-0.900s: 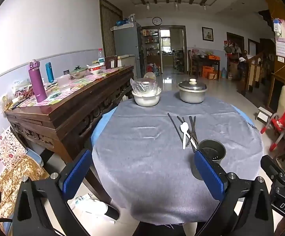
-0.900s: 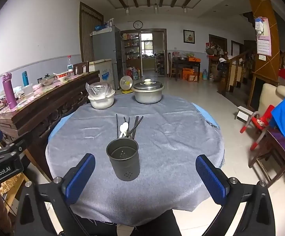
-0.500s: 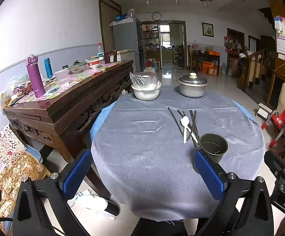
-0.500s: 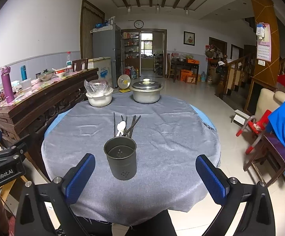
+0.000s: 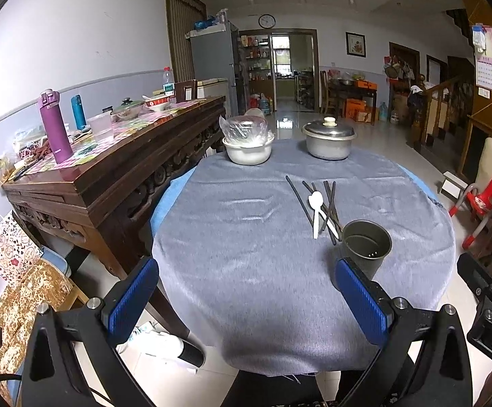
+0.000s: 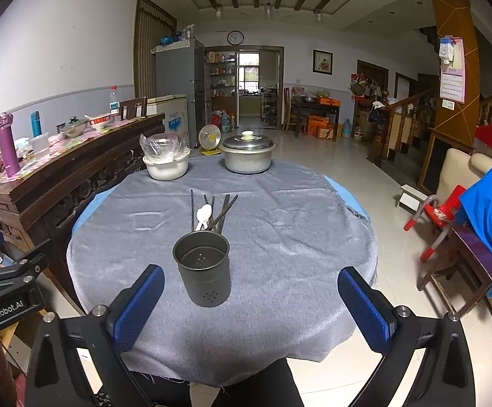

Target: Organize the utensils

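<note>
A dark perforated metal utensil holder [image 6: 202,271] stands empty on the round table's grey cloth [image 6: 279,237]; it also shows in the left wrist view [image 5: 366,247]. Just behind it lie several dark chopsticks [image 6: 222,212] and a white spoon [image 6: 203,215], loose on the cloth; in the left wrist view the chopsticks [image 5: 300,196] and spoon [image 5: 315,210] lie left of the holder. My left gripper [image 5: 247,300] is open and empty above the table's near edge. My right gripper [image 6: 251,307] is open and empty, just in front of the holder.
A white bowl with a plastic bag [image 6: 166,161] and a lidded metal pot [image 6: 248,156] stand at the table's far side. A dark wooden sideboard [image 5: 110,169] with bottles runs along the left. A red chair [image 6: 439,213] and blue cloth [image 6: 490,224] are to the right.
Both grippers have drawn back and risen a little, so the table looks smaller and farther. The holder, chopsticks and spoon have not moved.
</note>
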